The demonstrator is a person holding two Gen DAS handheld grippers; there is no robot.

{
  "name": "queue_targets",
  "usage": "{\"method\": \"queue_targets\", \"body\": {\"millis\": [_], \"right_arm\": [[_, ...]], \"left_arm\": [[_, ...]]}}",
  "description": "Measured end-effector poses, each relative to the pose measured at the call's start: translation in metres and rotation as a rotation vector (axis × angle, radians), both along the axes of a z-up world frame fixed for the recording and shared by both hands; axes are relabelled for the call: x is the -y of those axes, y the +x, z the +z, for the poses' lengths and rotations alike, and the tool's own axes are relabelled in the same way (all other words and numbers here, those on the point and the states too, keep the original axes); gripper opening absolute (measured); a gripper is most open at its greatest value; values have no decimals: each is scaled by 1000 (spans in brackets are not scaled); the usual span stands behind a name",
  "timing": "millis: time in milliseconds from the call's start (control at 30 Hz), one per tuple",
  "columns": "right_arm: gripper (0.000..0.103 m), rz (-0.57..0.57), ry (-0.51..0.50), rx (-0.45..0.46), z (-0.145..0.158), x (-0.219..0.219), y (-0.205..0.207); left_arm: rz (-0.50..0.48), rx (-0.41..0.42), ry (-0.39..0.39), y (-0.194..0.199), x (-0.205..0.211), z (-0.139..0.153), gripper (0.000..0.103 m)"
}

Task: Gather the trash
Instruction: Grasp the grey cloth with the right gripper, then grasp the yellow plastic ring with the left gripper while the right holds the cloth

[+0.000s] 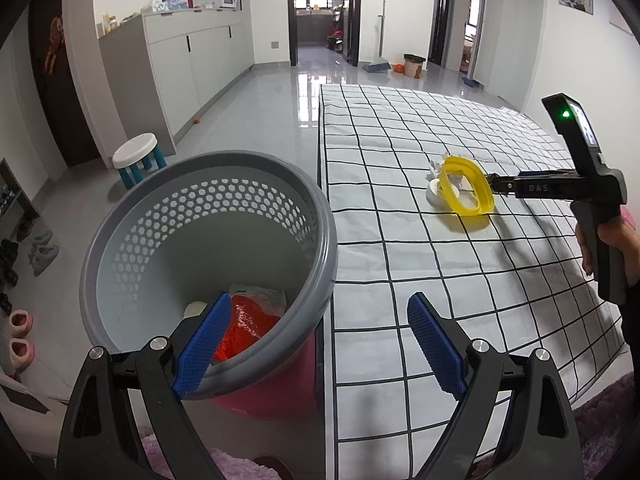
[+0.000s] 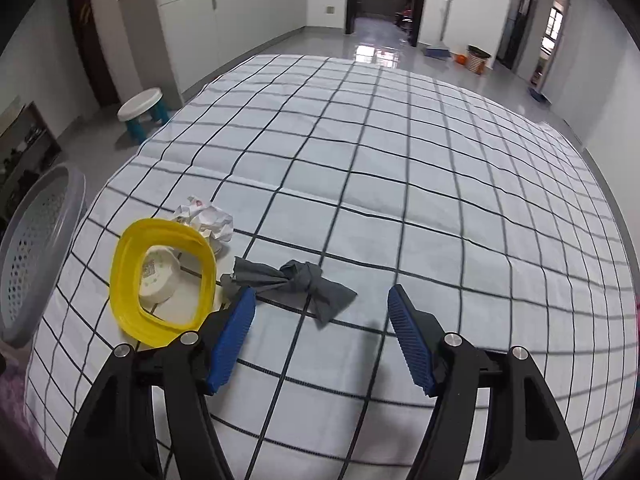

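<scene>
Two grippers, both with jaws spread. Left gripper (image 1: 320, 344) holds nothing; its left blue pad (image 1: 204, 344) overlaps the near rim of the grey basket (image 1: 132, 216), which sits just ahead and left of it, tilted toward the camera, off the left edge of the checked sheet (image 1: 420, 280). Inside the basket, past that pad: orange-red wrapper (image 1: 244, 328), a crumpled clear-white bag behind it, a pale scrap to its left. Pink container under the basket's near side, only partly visible.

Right gripper (image 2: 322, 332) hovers low over the checked sheet (image 2: 400, 160), nothing between the pads. Left pad (image 2: 232, 344) is just beside the yellow ring lid (image 2: 120, 280), which stands tilted on edge ahead-left; cannot tell if they touch. White round tub (image 2: 158, 278) shows through the ring's opening. Crumpled white paper (image 2: 208, 218) lies just behind the ring. Knotted grey cloth (image 2: 296, 284) lies straight ahead between the pads' line, near the left pad's tip.

From the left wrist view, the right gripper (image 1: 490, 186) reaches in from the right, tips at the yellow ring lid (image 1: 466, 190).

Farther off: white stool with teal legs (image 1: 136, 156) on the floor left of the bed, grey cabinets along the left wall.
</scene>
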State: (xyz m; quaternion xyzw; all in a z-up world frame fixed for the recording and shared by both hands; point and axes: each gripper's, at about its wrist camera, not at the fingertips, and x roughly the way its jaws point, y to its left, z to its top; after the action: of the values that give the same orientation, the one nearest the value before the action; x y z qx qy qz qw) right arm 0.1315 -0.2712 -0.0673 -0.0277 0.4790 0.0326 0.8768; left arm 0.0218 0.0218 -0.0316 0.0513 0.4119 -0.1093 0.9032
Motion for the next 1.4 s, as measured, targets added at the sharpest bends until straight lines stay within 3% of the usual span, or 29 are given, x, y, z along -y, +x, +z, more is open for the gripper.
{"method": "queue_targets", "body": {"millis": [400,700,1033,1400], "right_arm": [[65,46,27,-22,-15,-8,13],[19,55,20,-23,-11,-22,6],[19,-63,98,-36,-2,-15,-23],[19,-196,189,21,27,15,-71]], "left_arm": [[-9,-15,-14,3,0,-1,88],[-3,-2,-18,0,-2,2,87],[18,29,-6,-10,-4,10,87],[23,48,9,-10,6,17,88]]}}
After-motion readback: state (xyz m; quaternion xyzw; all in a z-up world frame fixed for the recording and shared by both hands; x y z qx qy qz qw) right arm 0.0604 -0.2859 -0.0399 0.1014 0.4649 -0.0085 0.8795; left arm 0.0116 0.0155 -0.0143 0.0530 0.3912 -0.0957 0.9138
